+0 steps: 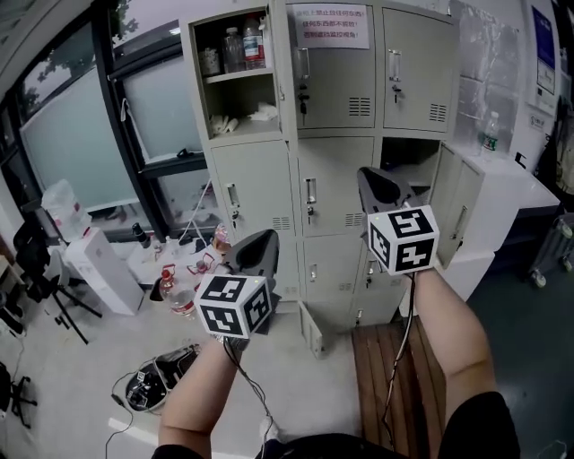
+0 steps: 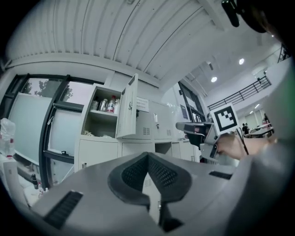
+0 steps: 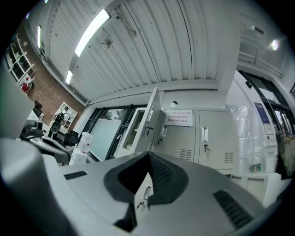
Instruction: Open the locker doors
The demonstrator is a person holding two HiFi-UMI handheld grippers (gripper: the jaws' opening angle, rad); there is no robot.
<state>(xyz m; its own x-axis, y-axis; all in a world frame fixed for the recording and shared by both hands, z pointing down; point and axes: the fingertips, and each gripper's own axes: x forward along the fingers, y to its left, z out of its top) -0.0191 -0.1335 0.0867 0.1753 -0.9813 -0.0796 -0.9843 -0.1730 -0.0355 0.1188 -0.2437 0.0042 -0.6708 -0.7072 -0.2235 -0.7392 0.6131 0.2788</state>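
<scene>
From the head view I see the grey lockers ahead on a pale floor, three of their doors standing open, and a notice in red print too small to read. In the left gripper view, the left gripper has its jaws together on nothing, facing the lockers. In the right gripper view, the right gripper is likewise closed and empty, with a window wall left of the lockers.

The beige metal locker has three doors open: the top-left door swung wide, the middle-right door swung rightward, and a bottom door ajar. The others are closed.
</scene>
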